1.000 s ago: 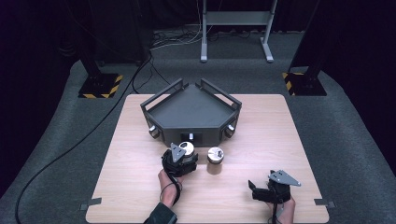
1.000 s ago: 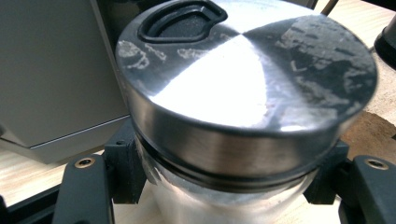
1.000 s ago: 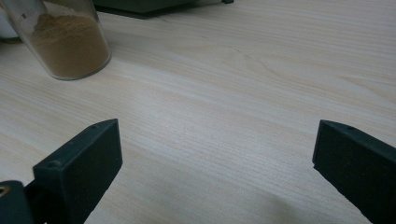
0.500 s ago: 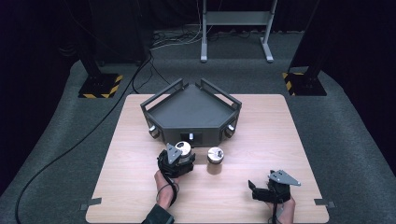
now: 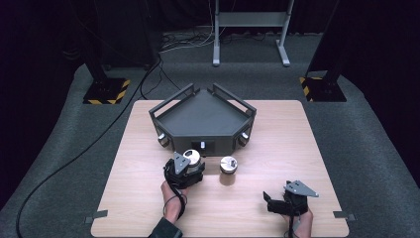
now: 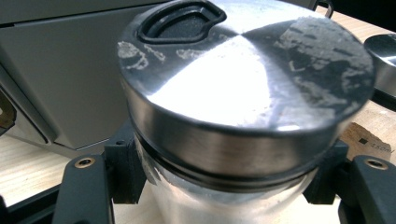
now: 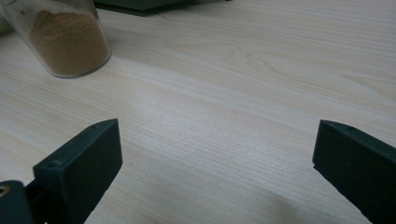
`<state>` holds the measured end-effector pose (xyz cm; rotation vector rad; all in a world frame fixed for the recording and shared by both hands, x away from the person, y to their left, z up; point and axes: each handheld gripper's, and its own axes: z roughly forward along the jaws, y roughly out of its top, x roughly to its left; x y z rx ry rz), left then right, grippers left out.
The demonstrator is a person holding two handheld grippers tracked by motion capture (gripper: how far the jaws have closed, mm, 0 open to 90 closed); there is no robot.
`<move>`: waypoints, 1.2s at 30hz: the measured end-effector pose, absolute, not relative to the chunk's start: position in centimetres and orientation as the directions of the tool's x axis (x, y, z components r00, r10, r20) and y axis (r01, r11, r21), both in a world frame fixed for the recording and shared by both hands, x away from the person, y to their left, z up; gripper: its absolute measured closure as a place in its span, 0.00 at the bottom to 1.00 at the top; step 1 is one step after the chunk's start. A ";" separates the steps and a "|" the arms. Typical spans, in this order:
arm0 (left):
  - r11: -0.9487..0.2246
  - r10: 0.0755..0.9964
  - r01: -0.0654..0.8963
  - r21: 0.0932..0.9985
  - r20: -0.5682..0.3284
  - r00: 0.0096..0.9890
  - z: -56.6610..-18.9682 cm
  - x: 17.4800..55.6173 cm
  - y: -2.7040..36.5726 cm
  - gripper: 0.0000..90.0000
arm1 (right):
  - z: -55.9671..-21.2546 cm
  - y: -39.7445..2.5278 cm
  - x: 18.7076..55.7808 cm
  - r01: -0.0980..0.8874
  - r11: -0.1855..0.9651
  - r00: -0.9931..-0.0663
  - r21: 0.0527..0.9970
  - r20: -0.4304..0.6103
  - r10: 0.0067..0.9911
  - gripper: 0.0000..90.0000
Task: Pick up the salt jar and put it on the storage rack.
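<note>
Spice jar (image 6: 243, 112) near grey tray (image 5: 203, 119) front wall, clamped in your left gripper (image 5: 184, 171) fingers below lid. Right gripper (image 5: 289, 201) released, idle. Risk: swinging jar clips second jar (image 5: 228, 168) just right.

Jar (image 6: 243, 107) in left gripper view: base cut off by bottom edge, contents hidden behind metal lid (image 6: 247, 70). Second jar (image 7: 65, 37) in right gripper view: top cut off by upper edge.
</note>
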<state>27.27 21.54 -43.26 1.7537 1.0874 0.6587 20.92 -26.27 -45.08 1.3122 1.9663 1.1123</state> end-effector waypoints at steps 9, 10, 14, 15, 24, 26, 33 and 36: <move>-0.161 0.891 0.383 0.910 -0.033 0.453 -43.0 27.1 22.0 0.35 | -45.1 -26.2 21.0 0.491 0.195 -0.395 0.849 0.017 0.919 0.01; -0.162 0.891 0.383 0.909 -0.032 0.453 -42.9 27.1 22.0 0.35 | -45.0 -26.2 21.0 0.491 0.195 -0.394 0.849 0.017 0.919 0.01; -0.161 0.892 0.378 0.912 -0.029 0.450 -42.8 27.0 22.2 0.35 | -45.1 -26.2 21.0 0.491 0.195 -0.393 0.849 0.017 0.919 0.01; -0.158 0.893 0.377 0.913 -0.031 0.448 -42.7 27.0 22.2 0.35 | -45.0 -26.2 21.0 0.491 0.195 -0.394 0.849 0.017 0.919 0.01; -0.154 0.899 0.370 0.916 -0.026 0.438 -42.2 26.9 22.7 0.35 | -45.0 -26.2 21.0 0.492 0.197 -0.395 0.848 0.016 0.918 0.01; -0.150 0.900 0.367 0.918 -0.027 0.435 -42.2 26.8 22.8 0.35 | -45.0 -26.2 21.0 0.492 0.197 -0.395 0.848 0.015 0.919 0.01; -0.148 0.903 0.359 0.921 -0.023 0.430 -41.7 26.9 23.0 0.35 | -45.0 -26.2 21.0 0.493 0.199 -0.396 0.847 0.014 0.918 0.01; -0.145 0.904 0.354 0.924 -0.022 0.427 -41.5 26.9 23.0 0.35 | -45.0 -26.2 21.0 0.493 0.200 -0.396 0.847 0.014 0.918 0.01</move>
